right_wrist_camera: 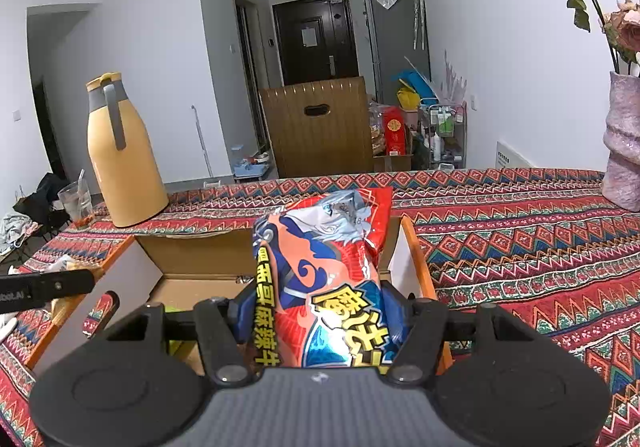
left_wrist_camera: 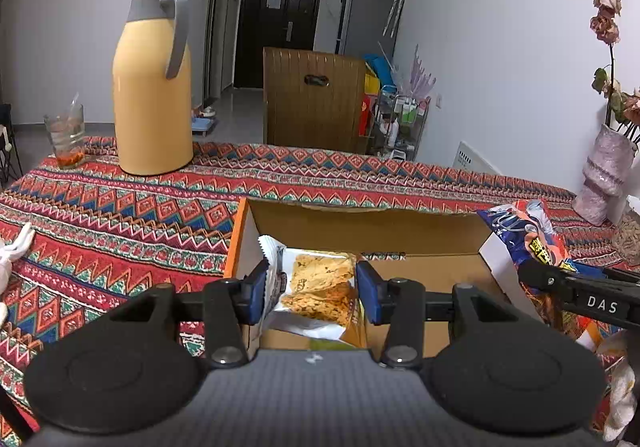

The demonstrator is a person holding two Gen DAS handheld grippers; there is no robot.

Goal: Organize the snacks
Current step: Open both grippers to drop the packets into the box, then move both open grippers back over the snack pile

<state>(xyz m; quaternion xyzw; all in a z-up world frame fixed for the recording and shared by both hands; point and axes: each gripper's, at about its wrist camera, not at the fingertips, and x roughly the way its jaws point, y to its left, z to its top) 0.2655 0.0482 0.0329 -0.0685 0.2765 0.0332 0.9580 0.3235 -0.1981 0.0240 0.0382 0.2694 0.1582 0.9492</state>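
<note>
An open cardboard box (left_wrist_camera: 360, 223) with orange sides lies on the patterned tablecloth. My left gripper (left_wrist_camera: 312, 289) is shut on a small cracker packet (left_wrist_camera: 316, 279), held over the box's left part. My right gripper (right_wrist_camera: 320, 321) is shut on a red and blue snack bag (right_wrist_camera: 328, 267), upright above the box's right side (right_wrist_camera: 416, 255). That bag (left_wrist_camera: 528, 231) and the right gripper's arm also show at the right of the left wrist view. The left gripper's finger (right_wrist_camera: 52, 285) shows at the left edge of the right wrist view.
A yellow thermos jug (left_wrist_camera: 152, 87) and a glass (left_wrist_camera: 68, 135) stand at the table's far left. A pinkish vase (right_wrist_camera: 624, 151) with dried flowers stands at the far right. Beyond the table are a brown chair back (left_wrist_camera: 312, 99), a fridge and a dark door.
</note>
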